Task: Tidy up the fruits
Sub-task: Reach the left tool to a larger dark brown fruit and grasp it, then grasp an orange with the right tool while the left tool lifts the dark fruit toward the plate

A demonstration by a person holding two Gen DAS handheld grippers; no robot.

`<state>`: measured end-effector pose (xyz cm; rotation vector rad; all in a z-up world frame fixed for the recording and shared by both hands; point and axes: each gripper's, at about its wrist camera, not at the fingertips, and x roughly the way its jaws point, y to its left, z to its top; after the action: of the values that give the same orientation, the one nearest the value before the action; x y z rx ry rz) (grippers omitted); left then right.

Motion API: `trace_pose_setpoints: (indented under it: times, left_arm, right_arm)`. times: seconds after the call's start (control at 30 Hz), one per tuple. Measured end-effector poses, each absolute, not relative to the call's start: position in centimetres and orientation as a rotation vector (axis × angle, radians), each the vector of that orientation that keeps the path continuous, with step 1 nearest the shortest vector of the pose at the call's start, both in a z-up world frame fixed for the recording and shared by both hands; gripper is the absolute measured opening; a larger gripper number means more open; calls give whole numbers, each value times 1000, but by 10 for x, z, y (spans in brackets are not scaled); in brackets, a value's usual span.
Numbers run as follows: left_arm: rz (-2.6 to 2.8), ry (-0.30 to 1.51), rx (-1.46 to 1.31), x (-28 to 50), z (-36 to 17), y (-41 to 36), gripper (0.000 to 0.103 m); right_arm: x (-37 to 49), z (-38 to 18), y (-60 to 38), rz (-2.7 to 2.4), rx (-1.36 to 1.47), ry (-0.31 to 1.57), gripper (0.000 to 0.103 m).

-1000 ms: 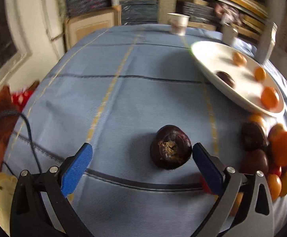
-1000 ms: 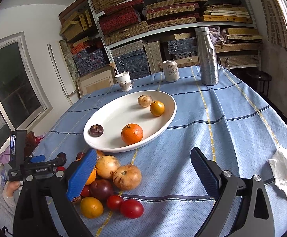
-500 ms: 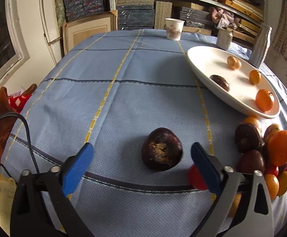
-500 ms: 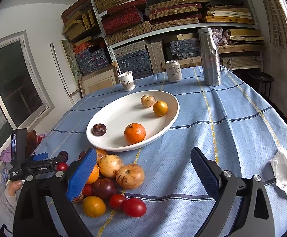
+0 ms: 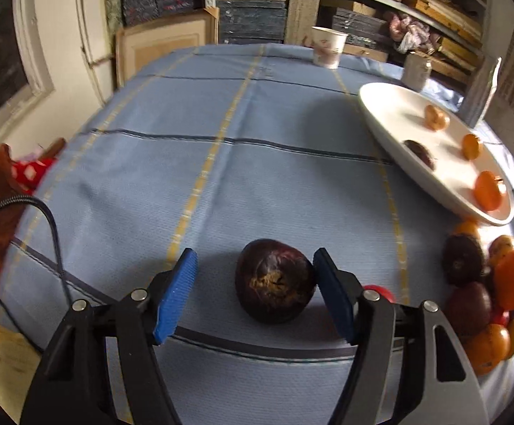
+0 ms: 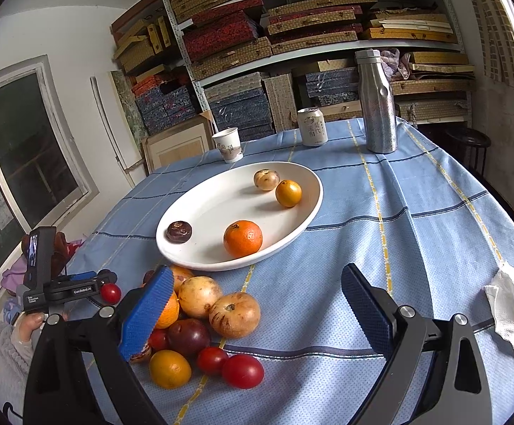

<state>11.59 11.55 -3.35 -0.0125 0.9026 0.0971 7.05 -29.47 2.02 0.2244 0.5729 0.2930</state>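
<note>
A dark purple fruit (image 5: 274, 279) lies on the blue tablecloth between the blue pads of my left gripper (image 5: 255, 292). The right pad touches it; the left pad stands apart, so the jaws are open. A white oval plate (image 6: 221, 209) holds a tangerine (image 6: 243, 238), a small orange fruit (image 6: 288, 193), a tan fruit (image 6: 266, 179) and a dark fruit (image 6: 178, 231). A pile of loose fruits (image 6: 204, 322) lies in front of the plate. My right gripper (image 6: 257, 315) is open and empty above the pile's right side.
A paper cup (image 6: 228, 144), a can (image 6: 312, 126) and a steel bottle (image 6: 377, 102) stand at the table's far side. A crumpled tissue (image 6: 512, 308) lies at the right. The left gripper (image 6: 62, 288) shows at the table's left edge. Shelves of boxes stand behind.
My left gripper has moved forward around the dark purple fruit and its jaws have narrowed, the right pad now touching it. The right gripper has barely moved.
</note>
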Motion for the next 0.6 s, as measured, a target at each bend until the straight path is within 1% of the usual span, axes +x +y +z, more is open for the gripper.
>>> trace_pose_setpoints:
  times: [0.07,0.2,0.3,0.37,0.4,0.43,0.47,0.5,0.6]
  left_arm:
    - [88,924,-26,113,-37,118,66]
    - [92,905,15,98,-35,115,66]
    - [76,917,-16,97,-37,120,67]
    - [77,917,-17,98,-37,120,66]
    - [72,914,-12,98,-37,119,62]
    - [62,910,-10,98,-37,117,55]
    - [52,906,-10,99,-37,115,52]
    - [42,904,-8,100,-36,113,45]
    - [31,897,-6,101,-36,111,43]
  right_arm:
    - [71,20,-295,292,225,573,96]
    - [71,20,-294,293,227,576,96]
    - [69,20,-291,300,222,575,96]
    - [69,20,-290,301,215,575,96]
    - [69,20,-290,300,212,578,96]
    - [70,20,-289,301,211,581,96]
    - [70,19,-290,302,210,582,96]
    - [70,19,-289,303,207,584,96]
    - [68,20,-286,309,186,577,96]
